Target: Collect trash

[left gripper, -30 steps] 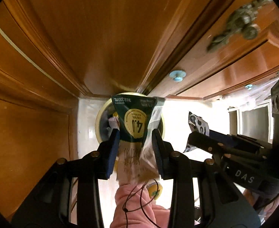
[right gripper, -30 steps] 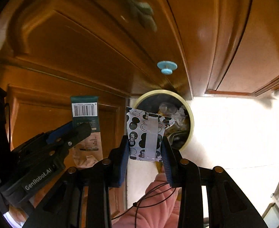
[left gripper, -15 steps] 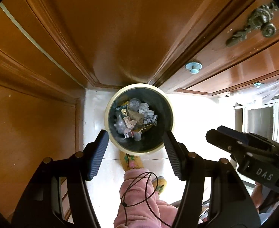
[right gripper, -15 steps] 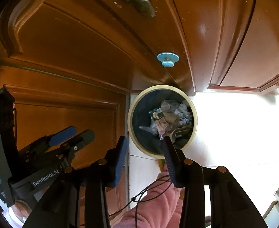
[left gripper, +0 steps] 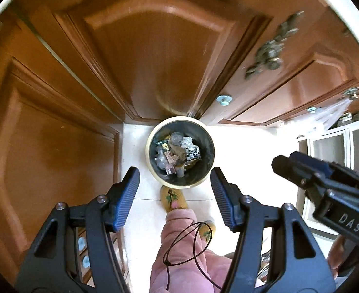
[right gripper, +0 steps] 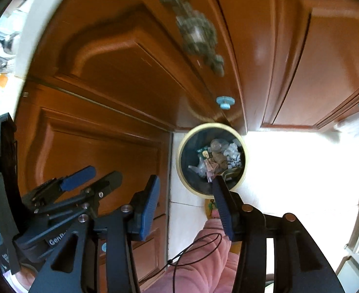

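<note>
Both views look steeply down at a round bin (left gripper: 180,151) standing on the pale floor (left gripper: 240,151), tucked into the corner where wooden cabinet doors (left gripper: 155,48) meet.

Left tongs (left gripper: 175,188): spread wide, nothing between the blue pads. Right tongs (right gripper: 186,207): jaws opening, nothing between them either; in the left view they show at the right edge, side on.

Trash (left gripper: 177,152): a heap of wrappers, crumpled plastic and paper low inside the bin, well below the cream rim. No loose litter shows on the floor around it.

Person: a pink sleeve or trouser leg with a thin black cord (left gripper: 191,239) looped over it; yellow embroidered slippers (left gripper: 173,199), the toe of one just beside the bin's near rim.

Judged state: this drop looks done, both tongs free over the bin.

Risks from here:
- The loose cord hangs below the tongs and could snag a finger on the next reach.
- The slipper sits so close that a step could nudge or tip the bin.
- Light wrappers on top may spring back up; whether they would clear the rim cannot be told.
- Cabinet doors and a blue knob (right gripper: 225,102) stand close, so a wide swing could knock them.
- The two tongs hang near each other and could clash if turned together.
</note>
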`<state>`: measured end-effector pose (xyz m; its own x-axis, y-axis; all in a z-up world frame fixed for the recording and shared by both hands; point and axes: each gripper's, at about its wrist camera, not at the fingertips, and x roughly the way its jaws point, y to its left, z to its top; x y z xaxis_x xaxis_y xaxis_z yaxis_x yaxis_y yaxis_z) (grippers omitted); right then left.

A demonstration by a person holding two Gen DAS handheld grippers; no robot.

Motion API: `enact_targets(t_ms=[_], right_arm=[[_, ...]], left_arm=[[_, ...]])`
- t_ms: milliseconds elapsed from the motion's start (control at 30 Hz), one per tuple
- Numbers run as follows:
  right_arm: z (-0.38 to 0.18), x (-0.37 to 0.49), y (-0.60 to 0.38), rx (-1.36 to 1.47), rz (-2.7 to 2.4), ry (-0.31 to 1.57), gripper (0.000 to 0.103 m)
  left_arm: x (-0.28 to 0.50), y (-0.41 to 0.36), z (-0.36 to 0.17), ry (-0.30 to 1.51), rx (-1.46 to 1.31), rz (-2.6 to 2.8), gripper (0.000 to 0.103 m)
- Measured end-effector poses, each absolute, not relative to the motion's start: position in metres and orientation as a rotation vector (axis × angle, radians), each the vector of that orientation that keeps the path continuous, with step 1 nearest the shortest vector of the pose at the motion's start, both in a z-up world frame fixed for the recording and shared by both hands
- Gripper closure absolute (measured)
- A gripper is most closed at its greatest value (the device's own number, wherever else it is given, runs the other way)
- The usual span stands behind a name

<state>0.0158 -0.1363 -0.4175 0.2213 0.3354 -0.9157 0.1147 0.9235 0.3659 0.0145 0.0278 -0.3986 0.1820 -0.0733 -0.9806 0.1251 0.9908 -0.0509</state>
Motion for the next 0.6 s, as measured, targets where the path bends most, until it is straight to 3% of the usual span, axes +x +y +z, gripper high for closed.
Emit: enact_targets(t_ms=[600], right_arm=[[-0.177, 0.007, -0.132, 0.296, 0.140, 1.135, 0.043]], left_arm=[[0.009, 0.031, -0.169, 1.158, 0.060, -0.069, 0.046]])
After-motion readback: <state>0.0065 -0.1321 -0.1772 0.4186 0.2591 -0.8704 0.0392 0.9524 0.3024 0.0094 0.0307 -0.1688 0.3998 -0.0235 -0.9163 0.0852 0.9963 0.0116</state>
